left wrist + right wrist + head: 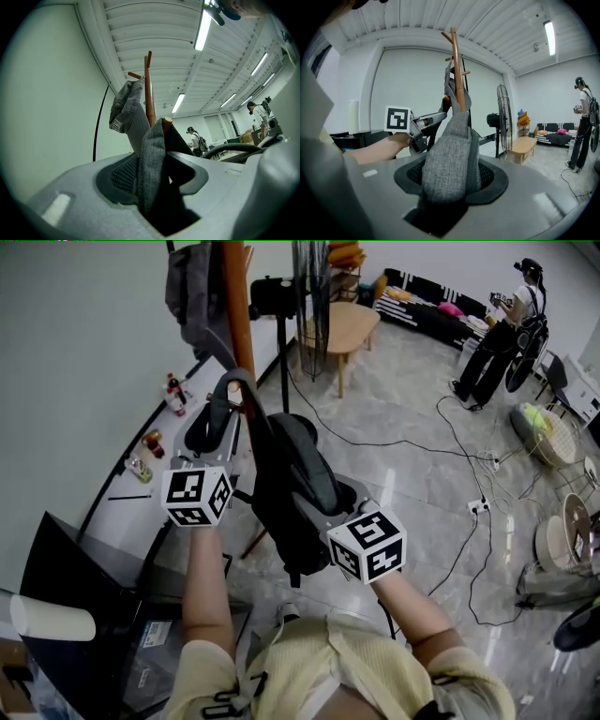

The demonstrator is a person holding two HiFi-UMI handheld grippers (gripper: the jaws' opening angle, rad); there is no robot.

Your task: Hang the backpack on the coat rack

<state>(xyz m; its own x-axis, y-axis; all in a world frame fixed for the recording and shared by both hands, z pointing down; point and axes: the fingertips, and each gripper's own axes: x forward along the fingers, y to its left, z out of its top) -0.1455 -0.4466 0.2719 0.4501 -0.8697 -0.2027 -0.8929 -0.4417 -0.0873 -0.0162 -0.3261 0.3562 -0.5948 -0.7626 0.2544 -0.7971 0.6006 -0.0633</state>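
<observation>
**A:** Quick, biggest first. Rack?

**B:** Coat rack point(236, 306) stands upright on a wooden pole. A grey garment point(192, 292) takes an upper peg, so the lower peg point(167, 122) is the free one to use.

**A:** Where's the backpack?

**B:** The backpack point(291, 493) is dark and hangs right against the pole. Its top loop point(150, 154) goes up over that lower peg. My read is that the peg carries the weight.

**A:** Left side?

**B:** The left gripper point(156, 176) is angled up toward the peg. Its fingers point(119, 176) are spread wide. The loop runs between them with a gap on one side, so it isn't pinched. That makes sense, since a hooked loop needs no hold.

**A:** Right?

**B:** The right gripper point(451, 175) sits lower, at the bag's side. Its fingers point(490, 177) are clamped on the padded shoulder strap point(450, 150). It's probably steadying the bag so it doesn't swing or slip off the peg.

**A:** What's left to do?

**B:** I'd say let go with the right, then back both grippers out without dragging the loop off the peg.
</observation>
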